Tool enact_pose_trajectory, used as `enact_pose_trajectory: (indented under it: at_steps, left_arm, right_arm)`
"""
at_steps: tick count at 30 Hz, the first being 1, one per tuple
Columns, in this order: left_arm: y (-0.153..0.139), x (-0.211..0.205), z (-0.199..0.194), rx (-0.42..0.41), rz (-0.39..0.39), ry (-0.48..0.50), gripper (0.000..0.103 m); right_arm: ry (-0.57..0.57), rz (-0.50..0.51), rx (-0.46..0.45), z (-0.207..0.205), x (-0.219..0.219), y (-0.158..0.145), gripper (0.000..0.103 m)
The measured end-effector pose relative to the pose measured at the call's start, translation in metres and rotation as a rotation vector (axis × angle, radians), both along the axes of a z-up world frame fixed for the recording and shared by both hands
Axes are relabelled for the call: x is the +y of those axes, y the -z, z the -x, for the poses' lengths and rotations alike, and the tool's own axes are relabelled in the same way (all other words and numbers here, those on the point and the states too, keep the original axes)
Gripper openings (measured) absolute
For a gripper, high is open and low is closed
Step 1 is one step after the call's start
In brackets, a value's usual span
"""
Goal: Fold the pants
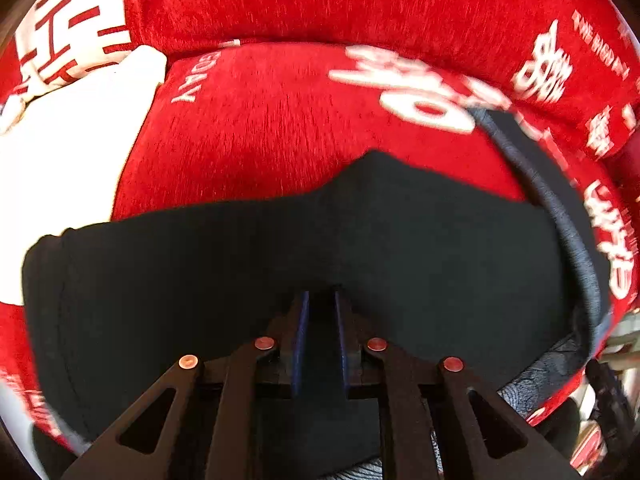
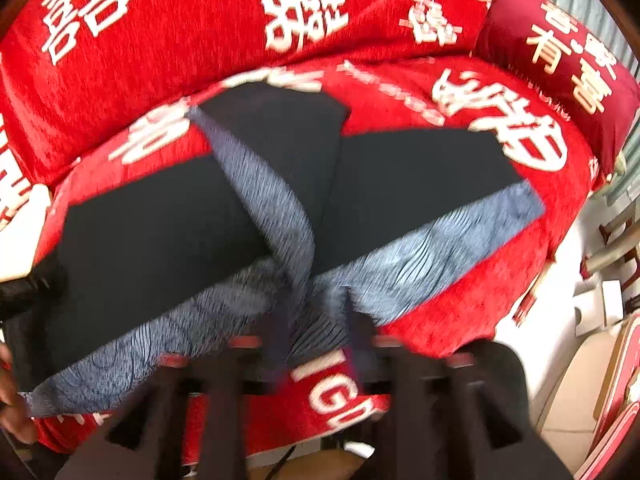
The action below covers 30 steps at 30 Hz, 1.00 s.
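Dark navy pants with a blue-grey patterned band lie spread on a red sofa seat. In the right wrist view the patterned band runs along the near edge and a strip crosses the middle. My right gripper is blurred, its fingers on either side of the band's fabric near the front edge. In the left wrist view my left gripper has its blue-padded fingers close together with the dark pants fabric between them. The patterned band curves along the right.
The red sofa cover with white characters has a backrest behind the seat. A white cushion lies at the left. A dark red cushion stands at the right. Pale floor and furniture legs show beyond the sofa's right edge.
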<state>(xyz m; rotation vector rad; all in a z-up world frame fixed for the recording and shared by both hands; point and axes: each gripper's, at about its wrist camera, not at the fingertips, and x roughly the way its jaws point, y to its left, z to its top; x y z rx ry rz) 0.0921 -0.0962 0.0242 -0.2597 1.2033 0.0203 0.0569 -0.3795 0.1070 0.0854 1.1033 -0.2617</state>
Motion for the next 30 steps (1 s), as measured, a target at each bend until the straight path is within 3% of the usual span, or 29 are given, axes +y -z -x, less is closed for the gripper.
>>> enact_pose_trajectory:
  at_steps: [1, 6, 11, 13, 14, 15, 16, 18, 21, 27, 29, 30]
  left_arm:
    - [0.0, 0.004, 0.003, -0.003, 0.003, -0.001, 0.015]
    - [-0.006, 0.035, 0.028, -0.014, 0.1, 0.003, 0.015]
    - [-0.022, 0.068, 0.043, -0.009, 0.05, -0.076, 0.015]
    - [-0.028, 0.077, 0.049, -0.018, -0.015, -0.092, 0.016]
    - [-0.03, 0.082, 0.053, -0.025, -0.074, -0.105, 0.024]
    - [-0.03, 0.086, 0.056, -0.028, -0.12, -0.122, 0.073]
    - [-0.027, 0.09, 0.059, -0.023, -0.156, -0.152, 0.1]
    - [-0.012, 0.097, 0.067, 0.006, -0.177, -0.196, 0.102]
    - [0.005, 0.096, 0.071, 0.05, -0.15, -0.184, 0.102]
    - [-0.007, 0.082, 0.073, -0.002, -0.146, -0.177, 0.102]
    - [-0.015, 0.075, 0.066, -0.015, -0.15, -0.165, 0.102]
    - [-0.018, 0.071, 0.063, -0.022, -0.15, -0.157, 0.102]
  right_arm:
    - [0.005, 0.012, -0.041, -0.001, -0.005, -0.008, 0.088]
    - [-0.036, 0.038, -0.047, -0.038, -0.021, -0.016, 0.088]
    - [-0.201, 0.08, -0.002, -0.092, -0.001, -0.01, 0.088]
    - [-0.276, 0.1, 0.024, -0.115, 0.016, -0.001, 0.088]
    - [-0.307, 0.103, 0.041, -0.126, 0.025, 0.004, 0.088]
    - [-0.334, 0.105, 0.056, -0.136, 0.034, 0.01, 0.088]
    - [-0.351, 0.11, 0.067, -0.144, 0.041, 0.016, 0.088]
    - [-0.387, 0.123, 0.095, -0.16, 0.057, 0.028, 0.088]
    - [-0.43, 0.147, 0.116, -0.174, 0.074, 0.041, 0.088]
    - [-0.414, 0.237, 0.203, -0.209, 0.077, 0.074, 0.088]
    - [-0.411, 0.229, 0.217, -0.216, 0.07, 0.081, 0.071]
    - [-0.411, 0.214, 0.22, -0.217, 0.066, 0.081, 0.05]
